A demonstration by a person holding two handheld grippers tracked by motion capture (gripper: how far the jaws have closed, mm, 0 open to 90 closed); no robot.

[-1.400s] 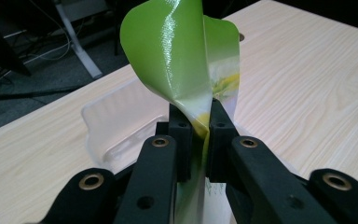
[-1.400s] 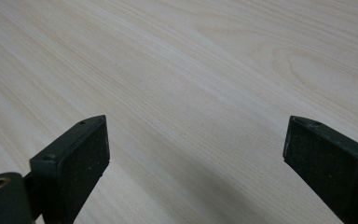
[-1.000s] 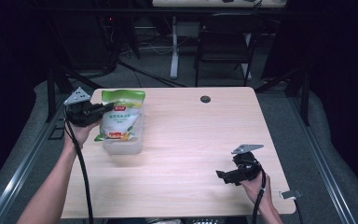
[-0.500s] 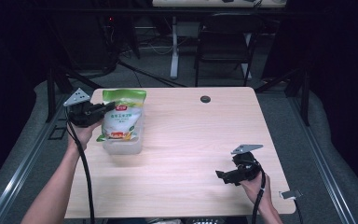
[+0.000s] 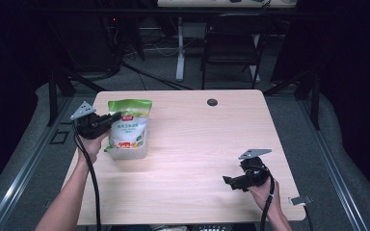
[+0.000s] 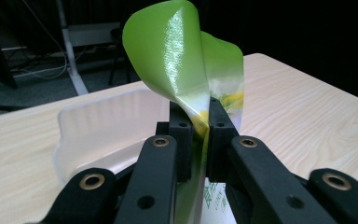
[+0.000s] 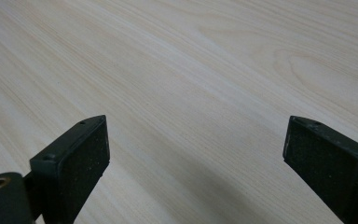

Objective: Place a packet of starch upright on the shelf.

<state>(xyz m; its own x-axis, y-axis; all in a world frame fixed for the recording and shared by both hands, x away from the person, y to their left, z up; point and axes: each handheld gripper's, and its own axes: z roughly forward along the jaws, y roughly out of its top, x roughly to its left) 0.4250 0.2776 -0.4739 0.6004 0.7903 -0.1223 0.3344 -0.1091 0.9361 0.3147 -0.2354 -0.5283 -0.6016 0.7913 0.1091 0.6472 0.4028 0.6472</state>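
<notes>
My left tongs (image 6: 196, 122) pinch the green pouch (image 5: 127, 126) at its floppy edge; it looks light and slippery. Right tongs (image 7: 196, 154), well apart from the pouch, gape empty over the surface (image 5: 197, 144).

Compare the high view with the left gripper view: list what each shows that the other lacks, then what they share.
High view alone: the right gripper low over the table's near right, a small black round grommet, a dark chair.
Left gripper view alone: black fingers shut on the pouch's edge.
Both: the green-topped plastic food pouch, the translucent plastic container, the light wooden table.
</notes>
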